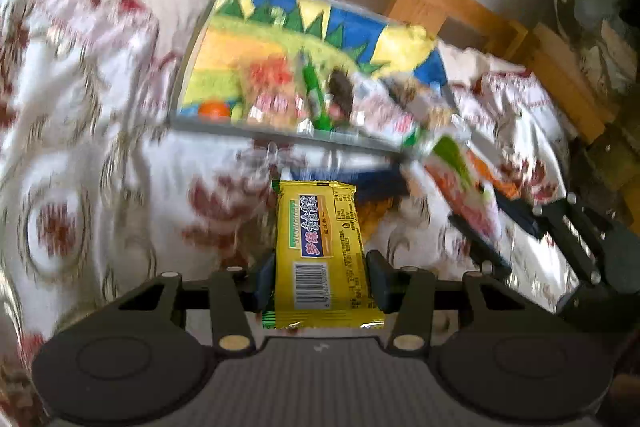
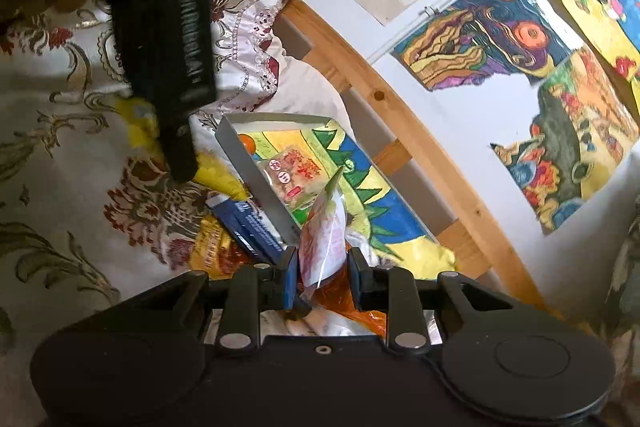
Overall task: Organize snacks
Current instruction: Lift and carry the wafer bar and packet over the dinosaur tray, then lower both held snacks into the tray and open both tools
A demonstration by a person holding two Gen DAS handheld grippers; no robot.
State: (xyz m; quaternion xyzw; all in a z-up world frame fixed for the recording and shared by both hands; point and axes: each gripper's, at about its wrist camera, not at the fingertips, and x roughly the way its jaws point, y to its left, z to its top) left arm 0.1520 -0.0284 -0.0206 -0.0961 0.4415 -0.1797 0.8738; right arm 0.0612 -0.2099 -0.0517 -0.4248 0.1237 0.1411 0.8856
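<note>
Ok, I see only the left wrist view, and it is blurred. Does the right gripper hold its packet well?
Observer: Yes. The right gripper is shut on a pink packet, which stands upright between the fingers.
Operator: Good. My left gripper has the yellow pack. What lies in the tray?
Observer: In the tray, an orange ball sits in the far corner, with a clear packet with red print next to it.
Operator: And outside the tray?
Observer: A blue box lies on the bedcover, right beside the tray's outer wall.
</note>
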